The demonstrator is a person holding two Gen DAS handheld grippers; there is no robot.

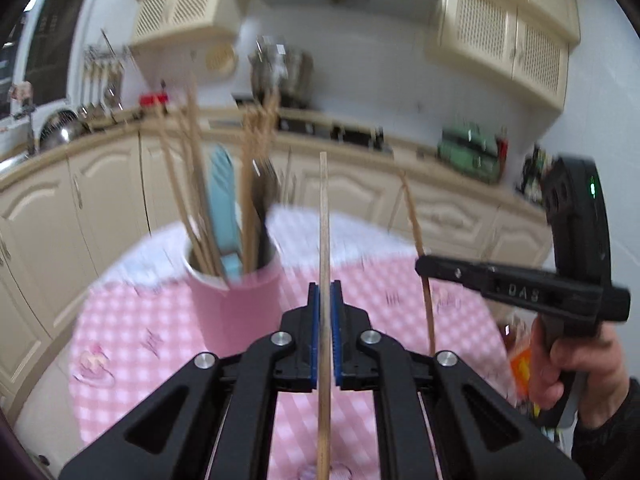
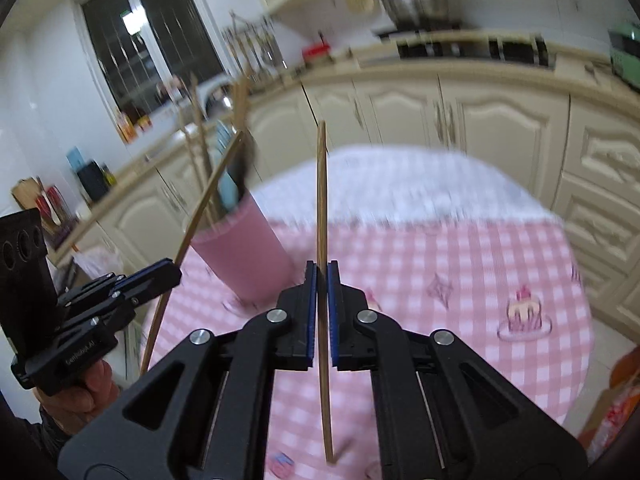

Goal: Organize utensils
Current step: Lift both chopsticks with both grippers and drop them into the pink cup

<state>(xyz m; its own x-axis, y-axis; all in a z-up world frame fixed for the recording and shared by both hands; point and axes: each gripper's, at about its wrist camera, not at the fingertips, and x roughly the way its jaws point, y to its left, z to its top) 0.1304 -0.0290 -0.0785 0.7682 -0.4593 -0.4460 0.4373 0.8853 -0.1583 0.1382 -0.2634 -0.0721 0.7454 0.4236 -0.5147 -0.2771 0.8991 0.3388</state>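
Two chopsticks were in your grip, one per claw. Your left claw [image 1: 325,300] was clamped on an upright chopstick [image 1: 324,216] between its blue pads, the stick running from below the fingers up past them toward twelve o'clock. Your right claw [image 2: 320,280] pinched a second chopstick [image 2: 322,200] the same way, upright and slightly tilted.

From the left wrist view, the pink holder cup [image 1: 236,304] stood on the bench [image 1: 392,292] at about ten o'clock of the claw, near but apart from it. It already held a bundle of wooden chopsticks [image 1: 196,184], a light blue utensil [image 1: 222,192] and a dark utensil [image 1: 264,208], all leaning out of the rim and crowding its mouth. The bench wore a pink and white checked cloth with small cake drawings [image 2: 524,312].

Your right claw showed at three o'clock in the left view, its side marked with raised letters that read roughly "DAS" [image 1: 522,292]; motion blur made that uncertain. In the right view your left claw appeared at nine o'clock, and small white writing on its body [image 2: 82,354] was too blurred to read surely.

Beyond the bench ran cream cabinets [image 2: 500,120], a worktop with a steel pot [image 1: 280,68], a green box [image 1: 468,152] and a red item [image 1: 154,98].
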